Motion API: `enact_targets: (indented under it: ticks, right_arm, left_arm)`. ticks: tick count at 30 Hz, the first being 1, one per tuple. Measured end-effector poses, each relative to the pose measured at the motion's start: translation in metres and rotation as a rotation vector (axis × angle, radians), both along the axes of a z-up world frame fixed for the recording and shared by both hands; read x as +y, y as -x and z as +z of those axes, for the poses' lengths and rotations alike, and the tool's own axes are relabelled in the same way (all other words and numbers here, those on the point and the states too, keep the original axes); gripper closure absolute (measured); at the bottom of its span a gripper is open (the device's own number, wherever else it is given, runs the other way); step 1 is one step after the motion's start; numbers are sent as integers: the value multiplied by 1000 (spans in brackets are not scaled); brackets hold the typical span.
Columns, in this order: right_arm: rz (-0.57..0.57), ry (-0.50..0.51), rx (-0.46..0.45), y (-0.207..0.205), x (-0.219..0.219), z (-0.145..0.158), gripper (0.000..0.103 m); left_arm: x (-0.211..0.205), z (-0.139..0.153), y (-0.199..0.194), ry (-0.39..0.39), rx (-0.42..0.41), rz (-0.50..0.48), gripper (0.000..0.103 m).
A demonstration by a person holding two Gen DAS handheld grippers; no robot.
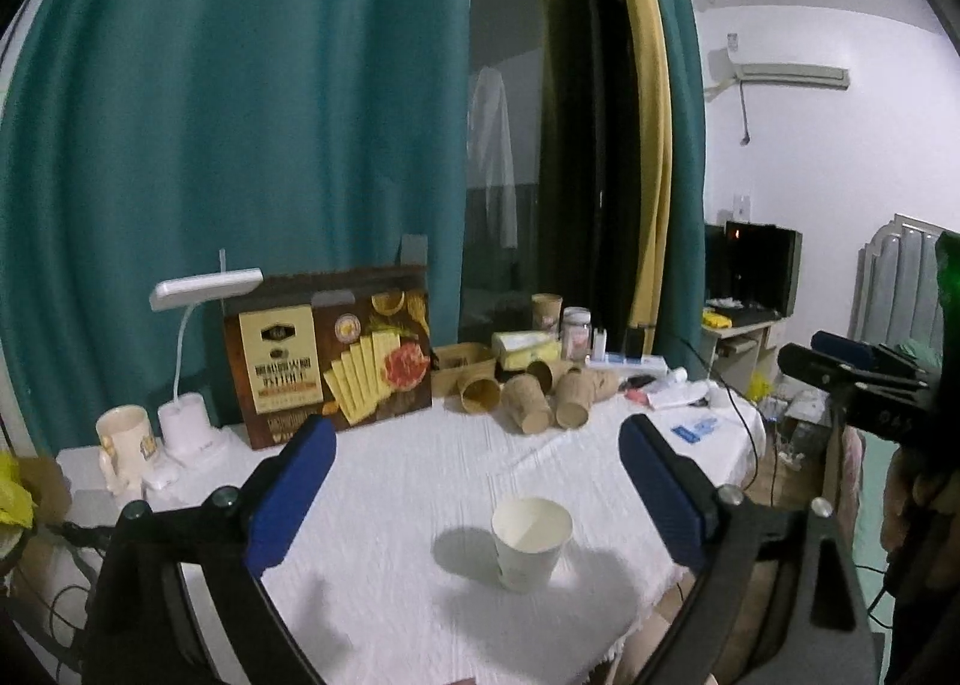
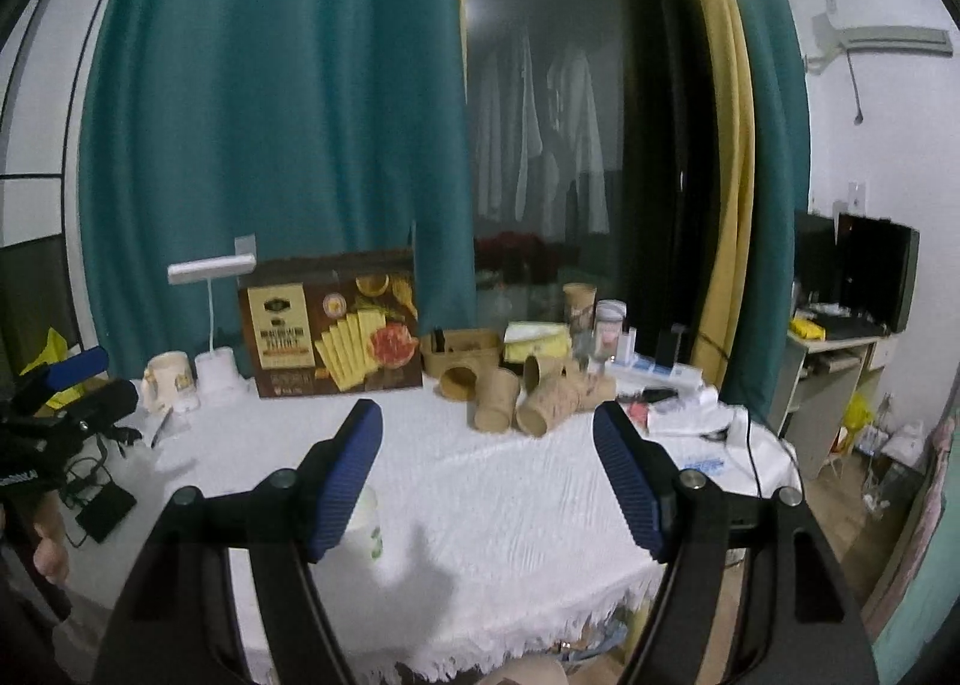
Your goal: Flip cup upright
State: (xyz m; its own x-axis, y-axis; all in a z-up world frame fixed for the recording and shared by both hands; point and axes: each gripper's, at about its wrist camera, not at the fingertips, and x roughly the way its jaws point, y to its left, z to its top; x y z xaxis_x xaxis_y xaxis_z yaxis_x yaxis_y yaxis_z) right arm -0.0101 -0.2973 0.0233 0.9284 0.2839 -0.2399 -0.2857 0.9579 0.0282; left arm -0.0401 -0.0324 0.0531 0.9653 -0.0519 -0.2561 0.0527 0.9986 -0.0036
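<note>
White paper cup (image 1: pixel 531 542) standing mouth-up on white-clothed worktop (image 1: pixel 420 481), long axis near vertical, below and between spread empty left claw (image 1: pixel 477 496), right claw (image 2: pixel 487 481) spread, empty.

I see a brown cracker box (image 1: pixel 329 352) beside a white desk lamp (image 1: pixel 191 319) and mug (image 1: pixel 123 439). Brown paper cups (image 1: pixel 528 400) lie scattered behind, before teal curtains (image 1: pixel 240 102).

No legible txt; print on brown box (image 1: pixel 329 352) too blurred.
</note>
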Motion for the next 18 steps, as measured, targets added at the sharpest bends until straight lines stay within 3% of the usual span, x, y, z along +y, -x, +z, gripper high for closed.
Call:
enact_targets:
  ticks: [9, 18]
  right_arm:
    - [-2, -5, -67, 16, 9, 28, 29]
    - [35, -22, -71, 16, 35, 37, 16]
  left_arm:
    - [12, 21, 9, -1, -81, 13, 7]
    - [38, 24, 16, 8, -124, 51, 0]
